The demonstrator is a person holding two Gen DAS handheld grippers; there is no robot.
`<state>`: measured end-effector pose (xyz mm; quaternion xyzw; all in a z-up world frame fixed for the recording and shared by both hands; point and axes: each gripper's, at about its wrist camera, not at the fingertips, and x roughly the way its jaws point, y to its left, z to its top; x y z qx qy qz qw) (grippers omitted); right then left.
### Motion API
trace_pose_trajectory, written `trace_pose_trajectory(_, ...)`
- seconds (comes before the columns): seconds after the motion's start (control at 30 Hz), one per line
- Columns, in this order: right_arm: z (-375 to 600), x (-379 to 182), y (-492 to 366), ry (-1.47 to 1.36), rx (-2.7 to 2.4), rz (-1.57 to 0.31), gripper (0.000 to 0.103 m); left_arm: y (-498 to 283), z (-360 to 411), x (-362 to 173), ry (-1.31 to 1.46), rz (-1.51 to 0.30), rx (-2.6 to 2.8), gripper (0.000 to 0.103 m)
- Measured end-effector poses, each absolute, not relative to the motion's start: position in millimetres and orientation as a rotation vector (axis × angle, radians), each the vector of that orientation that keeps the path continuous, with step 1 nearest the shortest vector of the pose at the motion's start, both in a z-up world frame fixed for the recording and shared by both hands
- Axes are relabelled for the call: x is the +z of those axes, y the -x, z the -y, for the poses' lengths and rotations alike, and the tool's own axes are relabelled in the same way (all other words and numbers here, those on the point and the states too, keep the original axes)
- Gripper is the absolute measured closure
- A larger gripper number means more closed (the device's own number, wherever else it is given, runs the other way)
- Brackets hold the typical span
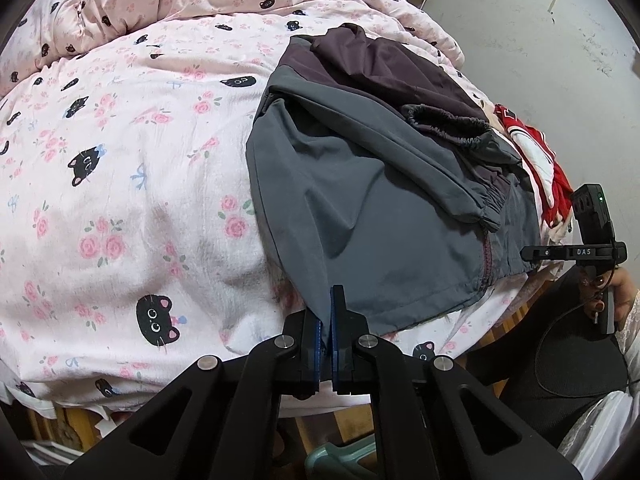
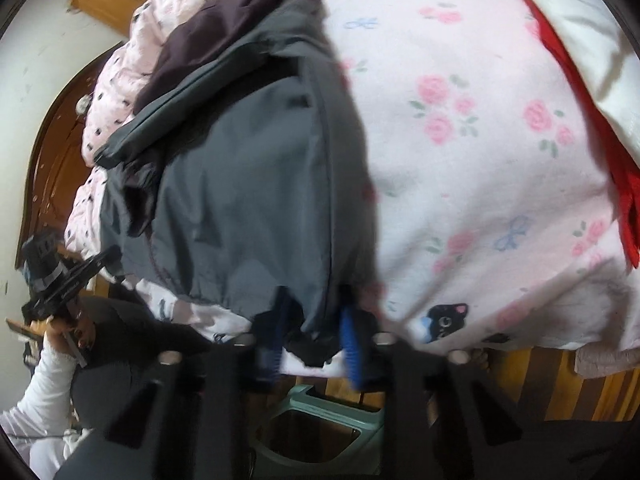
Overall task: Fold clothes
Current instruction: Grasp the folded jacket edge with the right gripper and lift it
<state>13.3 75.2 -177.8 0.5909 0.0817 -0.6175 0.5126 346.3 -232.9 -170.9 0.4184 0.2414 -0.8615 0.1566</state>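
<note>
On the bed, over a pink sheet (image 1: 120, 168) printed with roses and black cat faces, we have a grey jacket (image 1: 360, 216) lying with its hem toward the near edge. A dark purple lining (image 1: 384, 64) shows at its far end, and one sleeve (image 1: 448, 184) with an elastic cuff lies folded across the body of the jacket.

Our left gripper (image 1: 330, 320) is clenched on the jacket's near corner: a fold of grey cloth runs up from between the two blue pads, which are pressed together with only the fabric between them.

Our right gripper (image 2: 314, 332) is blurred in its own view. Its blue pads (image 2: 349, 332) stand apart, and the jacket's (image 2: 248, 200) hem edge hangs down into the gap between them. We cannot tell whether they touch the cloth; the jaws are spread wider than the fold between them, so the tool reads as released.

From the left wrist view we see the right gripper's body to the right of the jacket, off the bed's edge, held in a hand (image 1: 612, 300) with dark nails. A red and white garment (image 1: 536, 160) lies just beyond the jacket on the right side. Below the bed edge stands a pale green stool (image 2: 320, 432) on a wooden floor.
</note>
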Motion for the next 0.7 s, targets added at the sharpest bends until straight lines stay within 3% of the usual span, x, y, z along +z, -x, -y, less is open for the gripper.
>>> trace_pose_trajectory(0.23,-85.7,-157.0,-10.6,-1.376,-1.432,-0.091,0.092,-351.5,235.6,-165.3,-1.149,-0.759,-2.481,0.1)
trace_pose_trajectory(0.7,-104.8,-131.3,12.6,-1.283,-1.268,0.248,0.095,-365.2,244.8,-146.8,-0.973,-0.873,-2.516,0.1)
